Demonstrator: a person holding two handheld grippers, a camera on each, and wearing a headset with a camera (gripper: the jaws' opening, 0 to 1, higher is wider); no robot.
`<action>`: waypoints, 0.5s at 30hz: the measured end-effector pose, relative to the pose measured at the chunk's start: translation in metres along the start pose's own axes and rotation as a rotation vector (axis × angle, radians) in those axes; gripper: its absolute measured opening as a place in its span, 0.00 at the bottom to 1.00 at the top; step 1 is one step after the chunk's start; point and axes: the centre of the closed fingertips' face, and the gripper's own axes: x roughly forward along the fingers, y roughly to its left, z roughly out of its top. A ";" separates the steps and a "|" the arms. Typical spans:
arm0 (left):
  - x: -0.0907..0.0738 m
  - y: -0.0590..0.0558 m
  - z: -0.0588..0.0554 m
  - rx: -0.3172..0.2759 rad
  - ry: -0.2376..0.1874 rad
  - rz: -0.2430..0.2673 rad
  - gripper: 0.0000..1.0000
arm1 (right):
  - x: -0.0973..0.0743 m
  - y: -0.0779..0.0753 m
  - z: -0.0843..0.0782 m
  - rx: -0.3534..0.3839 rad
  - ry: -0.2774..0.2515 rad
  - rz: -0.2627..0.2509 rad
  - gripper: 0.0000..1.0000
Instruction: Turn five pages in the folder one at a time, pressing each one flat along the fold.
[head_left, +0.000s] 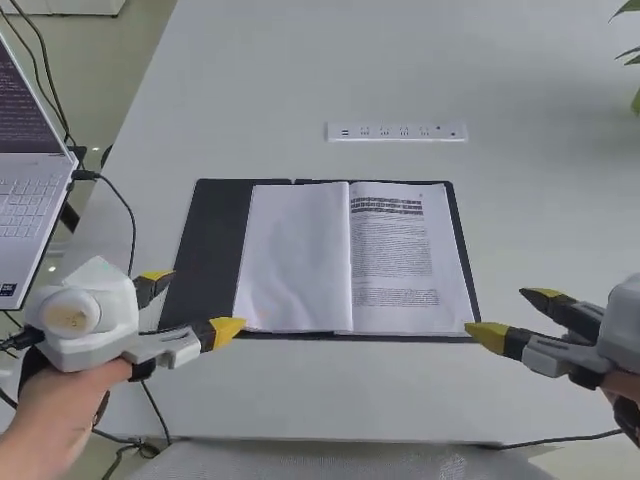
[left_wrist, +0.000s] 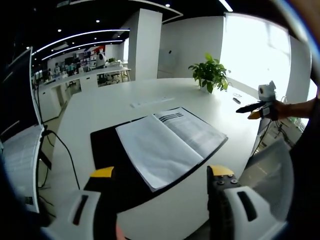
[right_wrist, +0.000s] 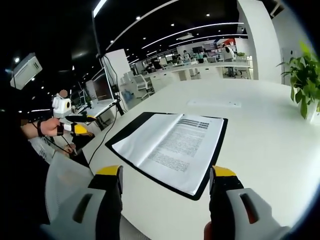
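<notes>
We hold the left tool (head_left: 192, 303) and the right tool (head_left: 515, 315), both jaws spread and empty, near the open folder's (head_left: 215, 250) front corners on the white surface (head_left: 300, 80).

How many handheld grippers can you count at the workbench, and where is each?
2. The left gripper is by the near-left corner of the folder; the right gripper by its near-right corner. Both open, holding nothing.

My fingers (head_left: 225, 328) are yellow at the tips, grey behind. The folder (head_left: 210, 255) is black, its pages (head_left: 300, 255) white, the right one lined with dark print. The desk (head_left: 300, 70) is white.
</notes>
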 end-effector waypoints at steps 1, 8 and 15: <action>-0.002 0.000 0.000 -0.008 -0.004 0.005 0.74 | -0.001 0.001 0.000 0.002 -0.003 -0.004 0.70; -0.008 0.002 -0.002 -0.039 -0.018 0.035 0.74 | -0.001 0.004 0.000 0.011 -0.011 -0.012 0.70; -0.013 0.004 -0.005 -0.057 -0.028 0.050 0.75 | -0.001 0.008 0.004 -0.005 -0.013 -0.011 0.71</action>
